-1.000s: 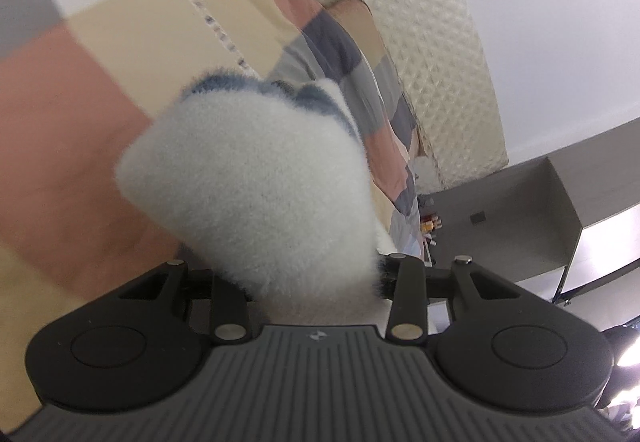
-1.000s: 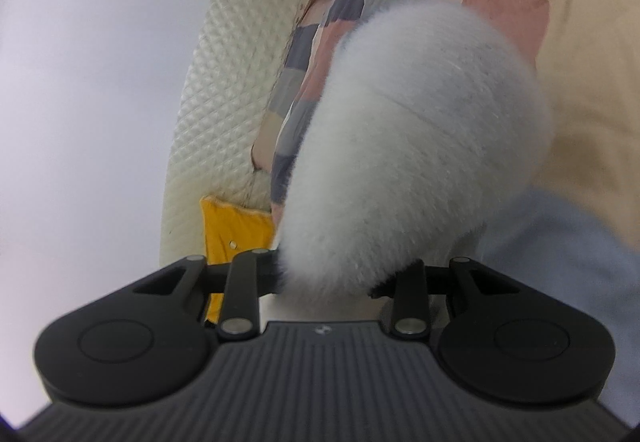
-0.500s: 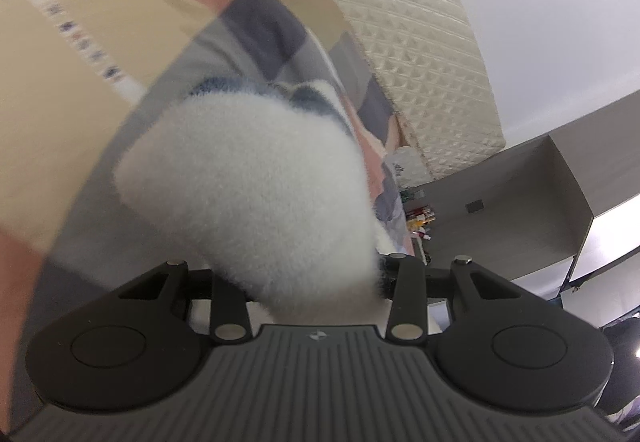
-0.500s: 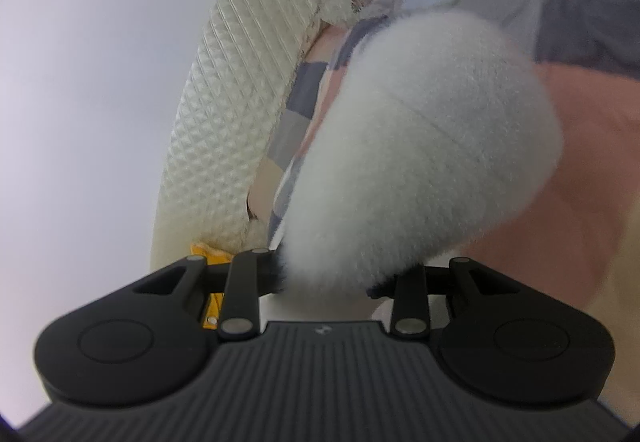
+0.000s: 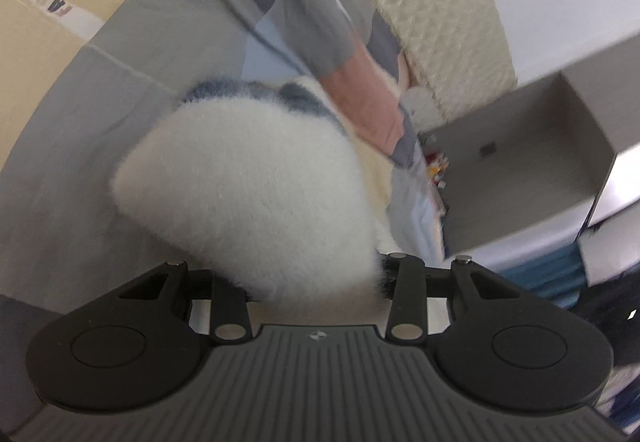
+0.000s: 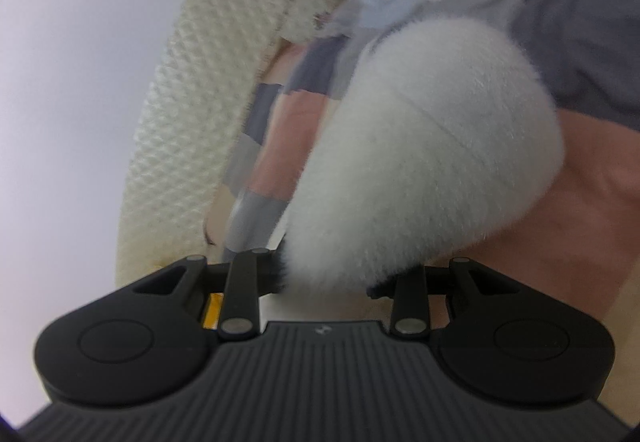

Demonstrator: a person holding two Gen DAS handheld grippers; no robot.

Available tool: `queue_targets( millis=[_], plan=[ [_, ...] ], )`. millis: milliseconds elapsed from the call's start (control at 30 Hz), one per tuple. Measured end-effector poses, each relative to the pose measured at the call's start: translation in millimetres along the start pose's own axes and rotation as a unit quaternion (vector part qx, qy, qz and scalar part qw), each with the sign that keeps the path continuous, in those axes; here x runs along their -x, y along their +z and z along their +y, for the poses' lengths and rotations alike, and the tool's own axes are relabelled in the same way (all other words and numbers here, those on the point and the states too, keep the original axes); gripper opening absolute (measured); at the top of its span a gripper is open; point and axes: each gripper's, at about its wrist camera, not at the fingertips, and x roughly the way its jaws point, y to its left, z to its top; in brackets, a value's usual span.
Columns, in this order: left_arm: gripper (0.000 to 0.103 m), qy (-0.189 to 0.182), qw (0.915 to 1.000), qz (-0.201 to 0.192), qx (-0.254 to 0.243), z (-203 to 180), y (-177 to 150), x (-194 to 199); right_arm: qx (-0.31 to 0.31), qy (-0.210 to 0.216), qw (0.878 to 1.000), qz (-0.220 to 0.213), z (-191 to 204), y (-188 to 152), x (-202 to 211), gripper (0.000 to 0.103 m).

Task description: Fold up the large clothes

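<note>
The left gripper (image 5: 296, 274) and right gripper (image 6: 340, 274) each clamp a bunched wad of the fluffy white garment (image 5: 256, 194), bulging toward 12 o'clock above the patchwork bedspread (image 5: 120, 102). It looks soft, light and floppy, so 2 holds at hems or corners suit it best.
</note>
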Motion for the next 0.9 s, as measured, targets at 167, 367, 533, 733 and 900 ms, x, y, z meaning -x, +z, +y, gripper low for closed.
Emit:
queue_targets(
  millis=[167,367,533,733,900],
  plan=[
    [0.045,-0.009,0.9993,0.023,-0.03,26.4,-14.1,2.1,-0.006,-0.009,1.0,0.03,-25.3,-11.7,7.6,0.036],
    [0.046,-0.019,0.9989,0.03,-0.031,52.4,-31.3,8.6,-0.005,-0.011,0.999,0.041,-36.8,-26.3,20.1,0.037],
    [0.049,-0.022,0.9991,0.03,-0.021,66.5,-46.6,15.8,-0.029,0.001,0.999,0.044,-56.1,-34.4,23.3,0.04],
    [0.055,-0.019,0.9983,0.053,-0.014,70.6,-50.1,22.9,-0.037,-0.016,0.997,0.058,-55.4,-35.5,31.6,0.044],
    [0.061,0.014,0.9966,0.068,-0.044,51.3,-48.4,46.0,-0.021,-0.051,0.996,0.069,-42.3,-40.4,56.7,0.046]
  ],
)
